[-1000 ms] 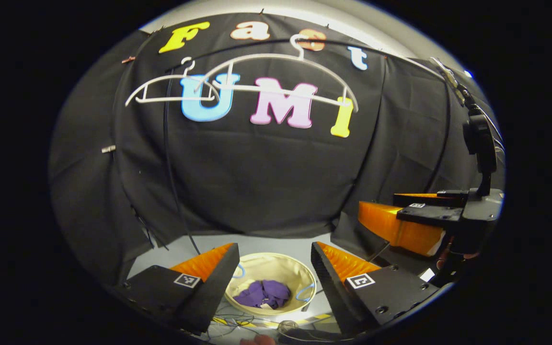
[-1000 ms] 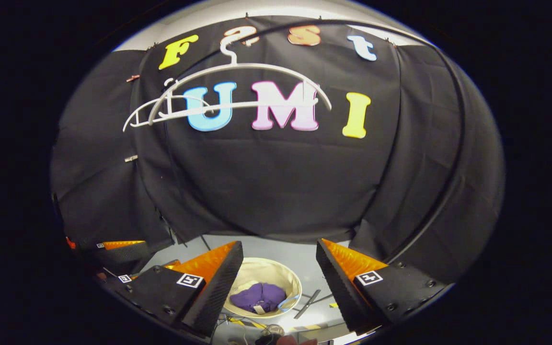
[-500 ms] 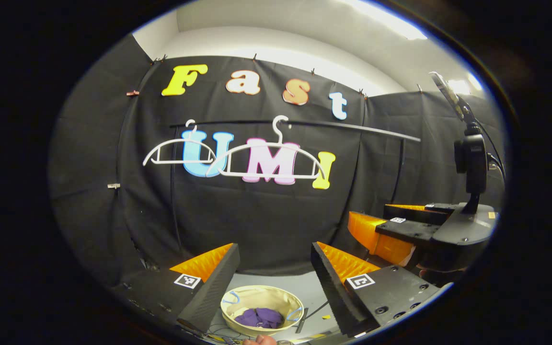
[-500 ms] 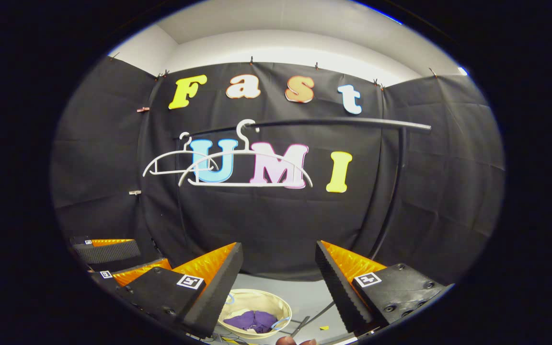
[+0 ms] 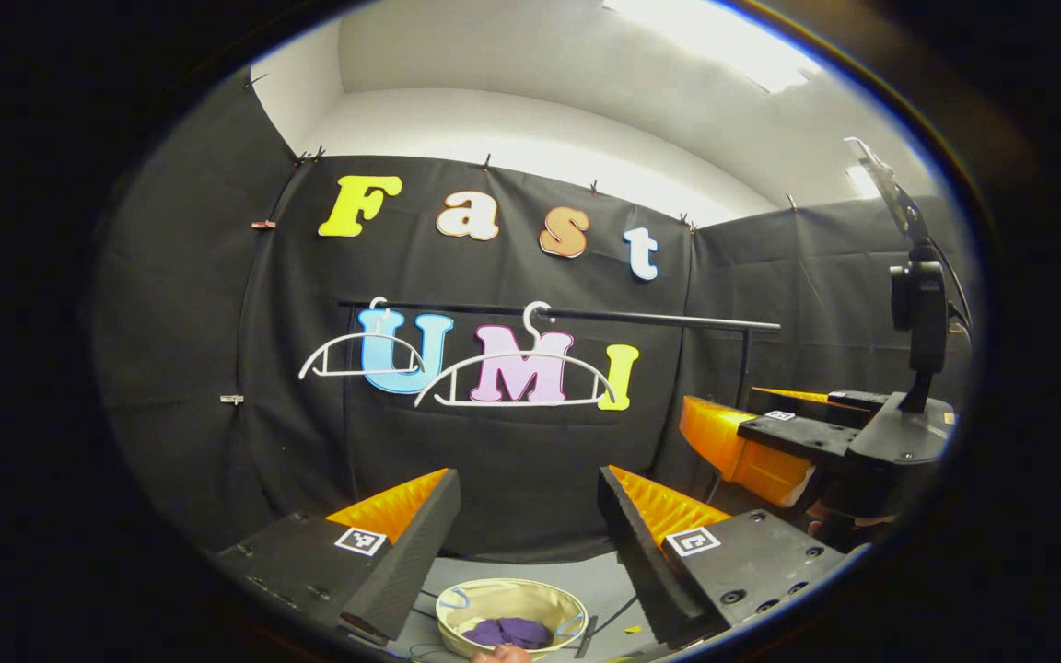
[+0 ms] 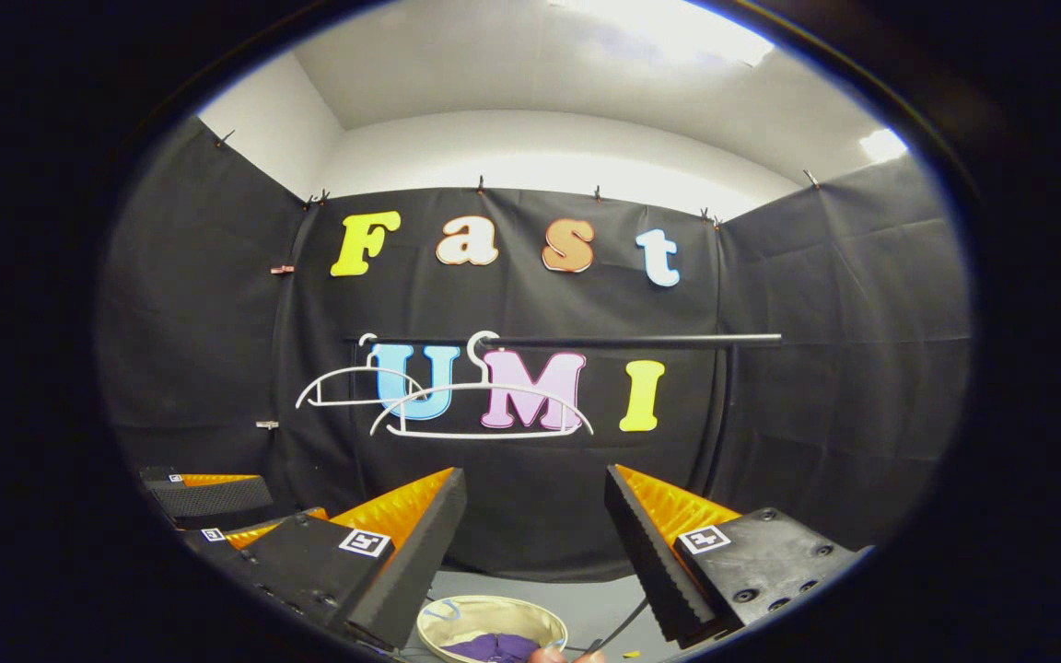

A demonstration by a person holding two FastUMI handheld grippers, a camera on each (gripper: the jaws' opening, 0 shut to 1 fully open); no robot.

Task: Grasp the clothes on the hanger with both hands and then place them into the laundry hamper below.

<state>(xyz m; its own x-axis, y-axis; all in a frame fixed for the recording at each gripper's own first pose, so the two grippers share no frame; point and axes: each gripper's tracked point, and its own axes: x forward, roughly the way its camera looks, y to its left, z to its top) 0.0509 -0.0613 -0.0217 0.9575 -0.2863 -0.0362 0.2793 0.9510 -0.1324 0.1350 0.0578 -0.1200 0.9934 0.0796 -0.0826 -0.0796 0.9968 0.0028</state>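
Note:
Purple clothes (image 5: 507,632) lie bunched inside the cream laundry hamper (image 5: 514,599) on the floor, low in the left gripper view. My left gripper (image 5: 523,488) is open and empty, well above the hamper. In the right gripper view the hamper (image 6: 484,612) with the purple clothes (image 6: 498,647) sits at the bottom edge, under my open, empty right gripper (image 6: 535,479). Two bare white hangers (image 5: 512,403) (image 5: 360,373) hang on the black rail (image 5: 641,319). The right gripper (image 5: 752,442) also appears off to the right in the left gripper view.
The rail (image 6: 623,342) runs across the back wall with its upright post (image 6: 724,405) at the right. Cables and a dark tool (image 5: 586,631) lie on the grey floor beside the hamper. A fingertip (image 5: 498,654) shows at the bottom edge.
Both grippers have pulled back and tilted upward, so the hamper slid to the bottom edge and the hangers and rail look lower and smaller. Both stayed open and empty.

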